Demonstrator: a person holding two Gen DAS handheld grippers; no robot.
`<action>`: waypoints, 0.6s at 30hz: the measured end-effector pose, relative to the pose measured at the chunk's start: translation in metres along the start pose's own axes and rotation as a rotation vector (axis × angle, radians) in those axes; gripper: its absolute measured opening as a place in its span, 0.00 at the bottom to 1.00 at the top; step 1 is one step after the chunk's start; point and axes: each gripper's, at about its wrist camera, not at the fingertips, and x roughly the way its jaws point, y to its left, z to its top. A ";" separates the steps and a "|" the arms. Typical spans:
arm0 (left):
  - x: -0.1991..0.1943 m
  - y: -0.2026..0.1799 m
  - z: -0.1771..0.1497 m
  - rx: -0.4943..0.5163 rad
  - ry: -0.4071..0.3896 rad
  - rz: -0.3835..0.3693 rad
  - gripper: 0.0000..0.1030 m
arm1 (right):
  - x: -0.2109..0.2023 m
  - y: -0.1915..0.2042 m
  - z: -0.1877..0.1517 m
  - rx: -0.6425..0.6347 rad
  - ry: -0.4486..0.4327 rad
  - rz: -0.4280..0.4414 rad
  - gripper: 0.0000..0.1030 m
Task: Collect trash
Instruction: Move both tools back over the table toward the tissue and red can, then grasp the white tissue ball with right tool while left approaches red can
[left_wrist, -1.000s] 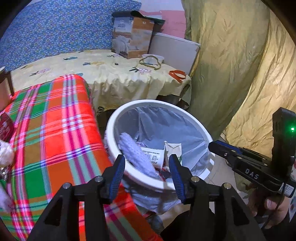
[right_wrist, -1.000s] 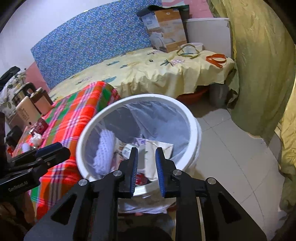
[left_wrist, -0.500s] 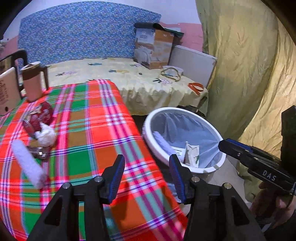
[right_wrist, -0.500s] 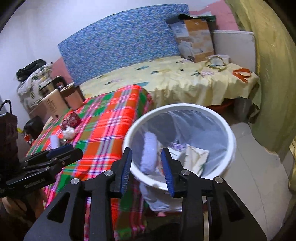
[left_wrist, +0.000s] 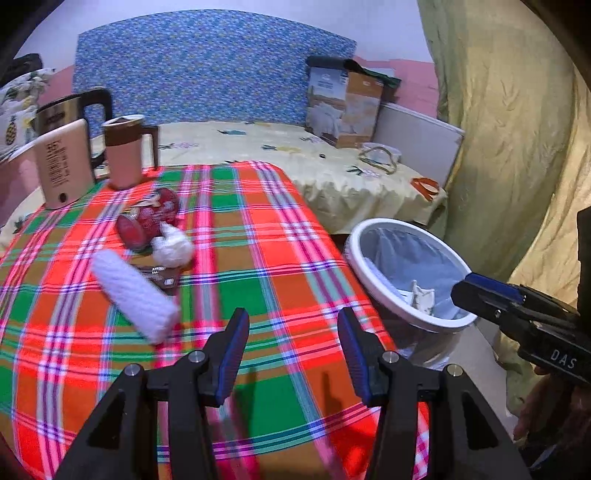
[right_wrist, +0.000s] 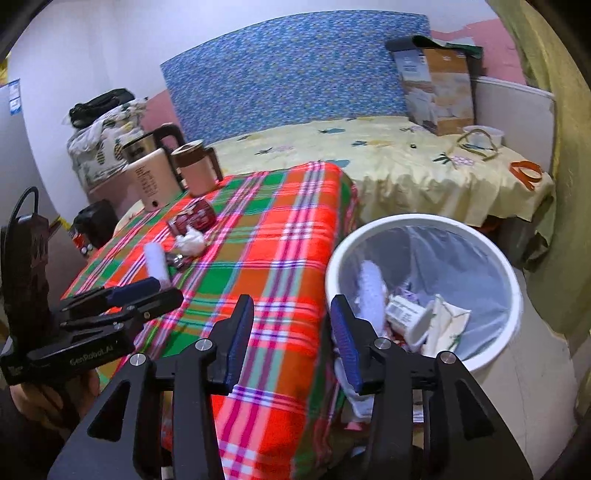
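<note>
A white roll (left_wrist: 135, 295) lies on the plaid table (left_wrist: 258, 258), with a crumpled white wad (left_wrist: 173, 246), a red can (left_wrist: 147, 221) and a small metal piece (left_wrist: 162, 275) behind it. These also show in the right wrist view: roll (right_wrist: 157, 264), wad (right_wrist: 190, 240), can (right_wrist: 194, 219). My left gripper (left_wrist: 291, 347) is open and empty over the table's near edge. My right gripper (right_wrist: 291, 332) is open and empty between the table and the white bin (right_wrist: 517, 295), which holds a roll, a cup and paper.
A tan kettle (left_wrist: 62, 162) and a brown mug (left_wrist: 123, 151) stand at the table's far left. A bed (left_wrist: 332, 173) with a carton (left_wrist: 343, 107) lies behind. Yellow curtains (left_wrist: 509, 129) hang on the right. The bin (left_wrist: 364, 269) stands right of the table.
Both grippers have pulled back from the bin and swung left over the plaid table. The right gripper's jaws have opened wider. The table's trash has come into view.
</note>
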 end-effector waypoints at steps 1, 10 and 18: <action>-0.002 0.004 -0.001 -0.006 0.000 0.010 0.50 | 0.003 0.003 0.000 0.000 0.013 0.014 0.44; -0.018 0.042 -0.003 -0.045 -0.015 0.055 0.50 | 0.012 0.034 0.005 -0.021 0.038 0.082 0.44; -0.022 0.072 0.003 -0.041 -0.024 0.087 0.50 | 0.027 0.056 0.011 -0.030 0.056 0.110 0.44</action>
